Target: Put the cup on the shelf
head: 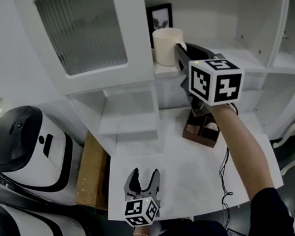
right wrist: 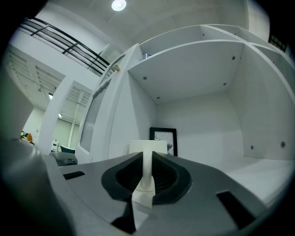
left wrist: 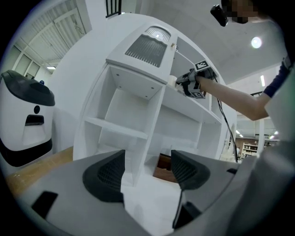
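Note:
The cream cup (head: 167,46) is upright at the left front of the white shelf (head: 250,58), in front of a framed picture (head: 160,16). I cannot tell whether its base touches the shelf board. My right gripper (head: 182,53) is raised to it and shut on its handle (right wrist: 147,168), which stands as a thin strip between the pads with the cup body (right wrist: 147,146) just beyond. My left gripper (head: 145,179) hangs low over the white table (head: 193,185), open and holding nothing. In the left gripper view, the cup (left wrist: 172,80) and right gripper (left wrist: 196,83) show high up.
A brown box (head: 200,130) sits on the table under the shelf. A glass-fronted cabinet door (head: 83,27) stands to the cup's left. Two white-and-black machines (head: 23,148) and a cardboard box (head: 91,169) are off the table's left side. A cable (head: 224,177) trails down the table.

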